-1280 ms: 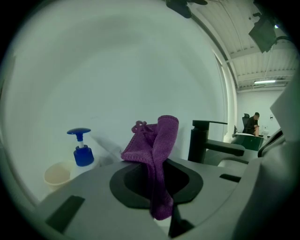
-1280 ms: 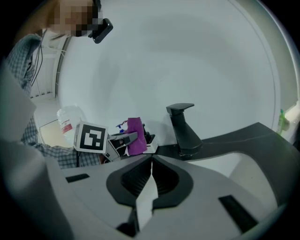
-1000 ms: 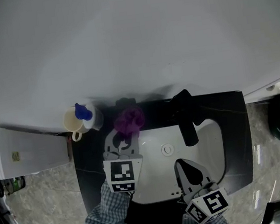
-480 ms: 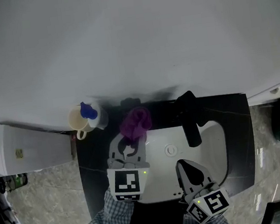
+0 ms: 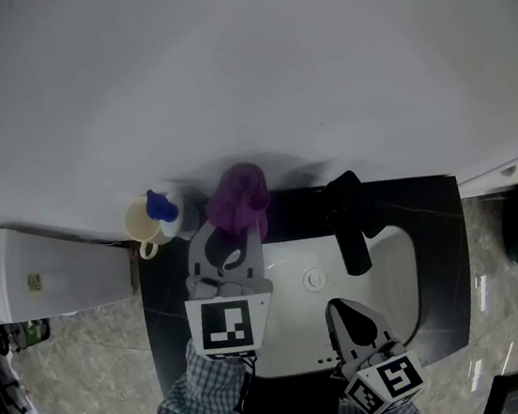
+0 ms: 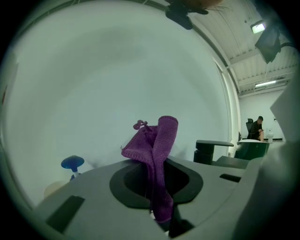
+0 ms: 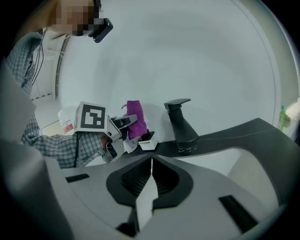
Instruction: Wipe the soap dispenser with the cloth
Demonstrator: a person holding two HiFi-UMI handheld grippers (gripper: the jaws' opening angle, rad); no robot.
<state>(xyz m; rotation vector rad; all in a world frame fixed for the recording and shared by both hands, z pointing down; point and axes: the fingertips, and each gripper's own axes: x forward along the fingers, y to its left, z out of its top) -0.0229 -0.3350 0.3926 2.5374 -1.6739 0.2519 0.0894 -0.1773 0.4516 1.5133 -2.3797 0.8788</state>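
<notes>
Cloth (image 5: 237, 201) is clamped in the left tongs (image 5: 230, 233) by the wall (image 5: 240, 62); right tongs (image 5: 341, 307) are closed, empty.

Seen from above, the left gripper (image 5: 233, 231) grips a bunched purple cloth (image 5: 236, 199) at the back edge of a dark counter (image 5: 431, 216), at the foot of a white wall (image 5: 240, 62). Just to its left, a cream mug (image 5: 140, 224) stands beside a blue-topped container (image 5: 157, 207). A black faucet (image 5: 348, 223) reaches over the white basin (image 5: 394, 264), where the right gripper (image 5: 343, 310) hangs, jaws drawn to a point.
</notes>
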